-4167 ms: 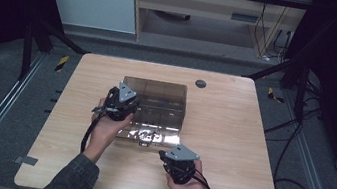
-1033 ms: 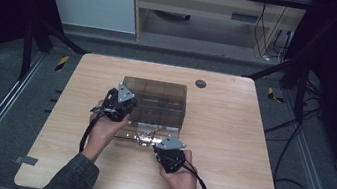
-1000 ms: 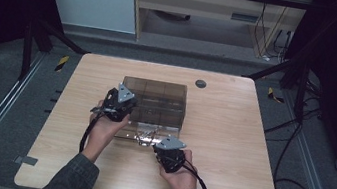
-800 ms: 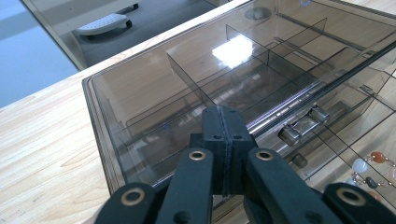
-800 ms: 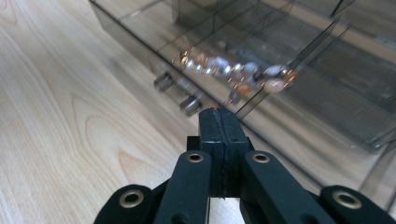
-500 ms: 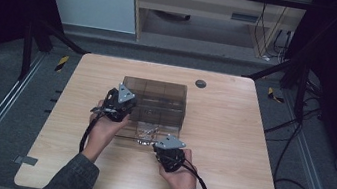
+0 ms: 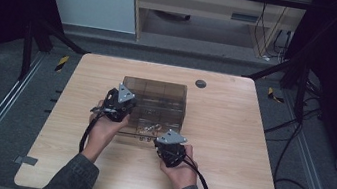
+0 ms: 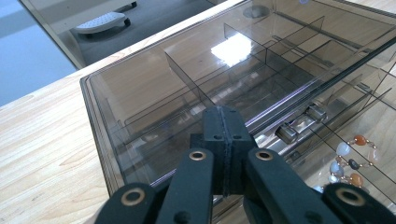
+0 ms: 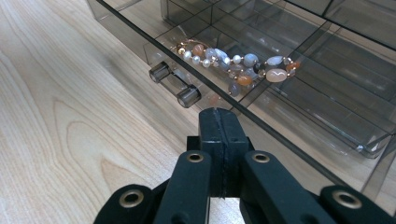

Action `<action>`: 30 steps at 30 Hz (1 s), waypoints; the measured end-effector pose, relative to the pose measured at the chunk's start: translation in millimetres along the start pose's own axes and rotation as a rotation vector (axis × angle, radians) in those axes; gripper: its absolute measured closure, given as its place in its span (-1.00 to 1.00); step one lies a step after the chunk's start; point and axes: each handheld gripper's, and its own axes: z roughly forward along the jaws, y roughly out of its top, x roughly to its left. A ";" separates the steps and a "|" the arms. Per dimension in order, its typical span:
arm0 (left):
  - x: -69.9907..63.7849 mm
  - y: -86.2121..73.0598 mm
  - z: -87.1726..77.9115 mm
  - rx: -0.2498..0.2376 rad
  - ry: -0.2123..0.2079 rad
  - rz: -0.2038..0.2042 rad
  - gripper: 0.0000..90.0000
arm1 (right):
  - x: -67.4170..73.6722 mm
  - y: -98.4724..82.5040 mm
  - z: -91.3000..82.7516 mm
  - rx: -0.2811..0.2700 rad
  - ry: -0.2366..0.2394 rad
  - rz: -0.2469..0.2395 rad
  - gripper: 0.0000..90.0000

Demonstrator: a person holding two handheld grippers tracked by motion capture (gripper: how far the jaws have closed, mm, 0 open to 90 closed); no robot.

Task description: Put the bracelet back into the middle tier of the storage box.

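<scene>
Hand-held gripper (image 9: 219,116) hides drawer (image 9: 299,88) front edge

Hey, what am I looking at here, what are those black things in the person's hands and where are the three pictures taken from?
A person sits at a wooden table and holds hand-held tongs, one in each hand: the left tongs and the right tongs. One camera looks down from above; the other two ride on the tongs and look along their black jaws. Both pairs are shut and hold nothing. On the table stands a smoky clear plastic organiser box with its drawer pulled out. A beaded bracelet lies in a drawer compartment.
</scene>
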 end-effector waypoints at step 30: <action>0.2 -0.5 0.1 -0.005 0.000 -0.002 0.99 | -14.9 12.0 8.2 0.006 -0.015 0.014 1.00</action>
